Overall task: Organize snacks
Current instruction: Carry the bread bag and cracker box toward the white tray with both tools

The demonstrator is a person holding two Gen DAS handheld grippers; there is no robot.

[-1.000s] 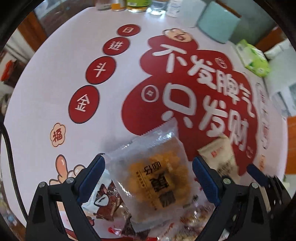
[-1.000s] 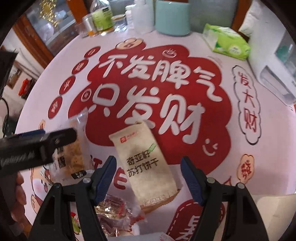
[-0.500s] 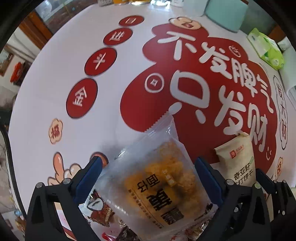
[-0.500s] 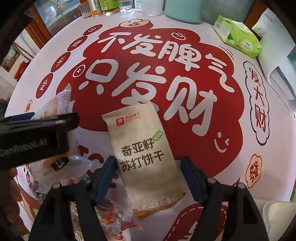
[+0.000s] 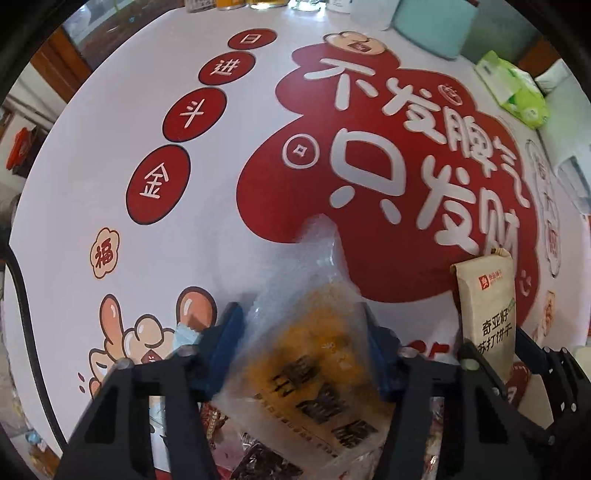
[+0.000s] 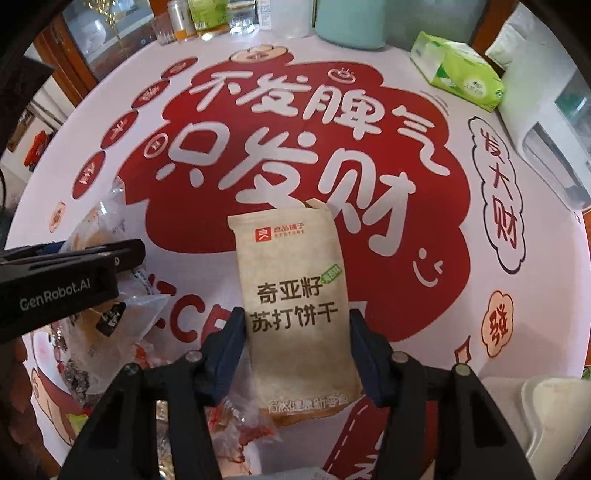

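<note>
My left gripper (image 5: 301, 325) is shut on a clear packet of yellow-orange snack (image 5: 314, 354), held tilted above the table. My right gripper (image 6: 297, 328) is shut on a beige cracker packet (image 6: 295, 291) with black Chinese print, held upright above the table. The cracker packet also shows in the left wrist view (image 5: 487, 302), at the right. The left gripper's black body (image 6: 62, 284) and the clear packet (image 6: 99, 236) show at the left of the right wrist view. A pile of small wrapped snacks (image 6: 236, 417) lies under both grippers at the table's near edge.
The round table wears a white cloth with red Chinese print (image 6: 295, 122). A green tissue pack (image 6: 458, 70) lies at the far right. A teal container (image 6: 351, 22) and several bottles and jars (image 6: 207, 18) stand at the far edge. A white object (image 6: 546, 417) sits near right.
Both grippers closed from wide open onto their packets. The clear packet and the cracker packet have been lifted off the pile and now sit higher between the fingers.
</note>
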